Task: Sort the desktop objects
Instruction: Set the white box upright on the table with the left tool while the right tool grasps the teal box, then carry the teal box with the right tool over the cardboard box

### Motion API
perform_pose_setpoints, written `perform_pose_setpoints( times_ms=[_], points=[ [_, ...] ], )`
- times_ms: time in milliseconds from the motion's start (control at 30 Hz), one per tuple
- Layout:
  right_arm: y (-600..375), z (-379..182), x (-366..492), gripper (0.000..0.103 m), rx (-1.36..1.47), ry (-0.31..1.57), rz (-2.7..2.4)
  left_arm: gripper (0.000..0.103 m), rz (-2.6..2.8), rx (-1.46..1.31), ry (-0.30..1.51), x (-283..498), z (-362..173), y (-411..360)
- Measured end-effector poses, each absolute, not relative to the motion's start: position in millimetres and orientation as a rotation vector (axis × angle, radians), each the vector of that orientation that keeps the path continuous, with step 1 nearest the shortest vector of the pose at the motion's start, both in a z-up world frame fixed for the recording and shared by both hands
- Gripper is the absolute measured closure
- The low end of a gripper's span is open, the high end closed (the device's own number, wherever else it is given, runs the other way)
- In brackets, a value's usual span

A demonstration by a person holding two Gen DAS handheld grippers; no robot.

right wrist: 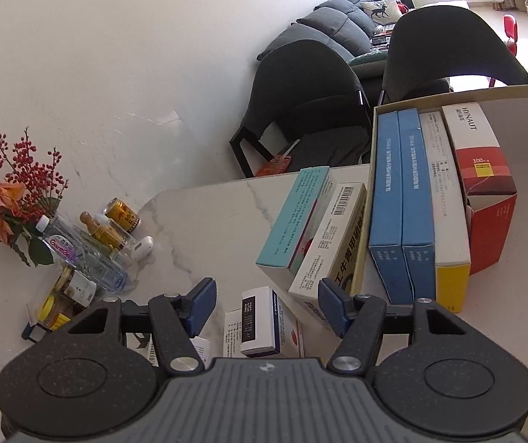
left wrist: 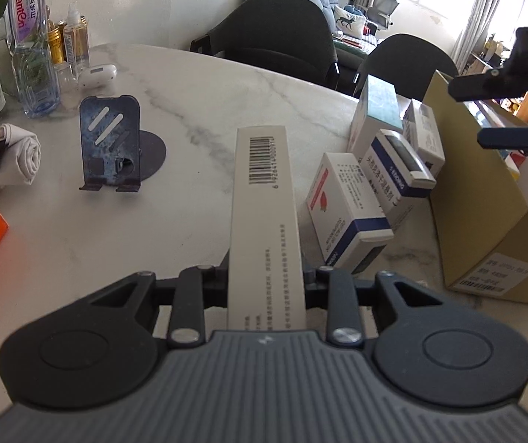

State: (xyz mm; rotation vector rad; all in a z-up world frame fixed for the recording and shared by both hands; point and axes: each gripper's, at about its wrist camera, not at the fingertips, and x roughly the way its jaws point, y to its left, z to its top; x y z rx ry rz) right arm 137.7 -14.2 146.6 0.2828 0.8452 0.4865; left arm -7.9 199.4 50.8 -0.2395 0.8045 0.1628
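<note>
Clamping a long flat white carton (left wrist: 264, 199) (barcoded), the left gripper (left wrist: 266, 277) grips; the right gripper (right wrist: 264, 304) gapes empty.

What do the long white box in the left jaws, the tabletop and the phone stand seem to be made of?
Long white box: thin matte cardboard, going by its printed barcode and sharp folded edges.
Tabletop: marble or a marble-look slab, white with grey veins and a soft sheen.
Phone stand: probably bent sheet metal, dark blue, with cut slots.

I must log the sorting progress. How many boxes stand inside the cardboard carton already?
4, side by side in the carton: two blue boxes at left, a white and yellow box, then a red and white box. Others may hide behind them.
</note>
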Motion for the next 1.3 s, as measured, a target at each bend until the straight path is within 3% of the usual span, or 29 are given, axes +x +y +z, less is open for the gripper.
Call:
perform_pose_setpoints(
  times_ms=[333, 833, 933, 1000, 1300],
  points=[
    [43.8, 137.9, 179.8, 0.042, 0.089, 0.792, 0.397, 0.071, 0.163, -0.218, 0.808, -12.5, 44.9, 195.9],
    [105.1, 87.5, 234.0, 0.042, -0.116, 0.915, 0.258, 0.056, 0.146, -0.259, 0.785, -21.8, 52.4, 206.7],
    [112.2, 81.8, 238.5, 0.048, -0.178, 0.921, 0.229, 0.054, 0.14, -0.266, 0.785, -20.4, 51.8, 207.3],
    [115.1, 80.3, 239.4, 0.061, -0.21, 0.918, 0.207, 0.054, 0.139, -0.269, 0.783, -19.7, 52.4, 207.8],
    [103.2, 101.0, 228.9, 0.062, -0.121, 0.868, 0.262, 0.049, 0.147, -0.28, 0.759, -27.6, 61.1, 210.9]
  ],
)
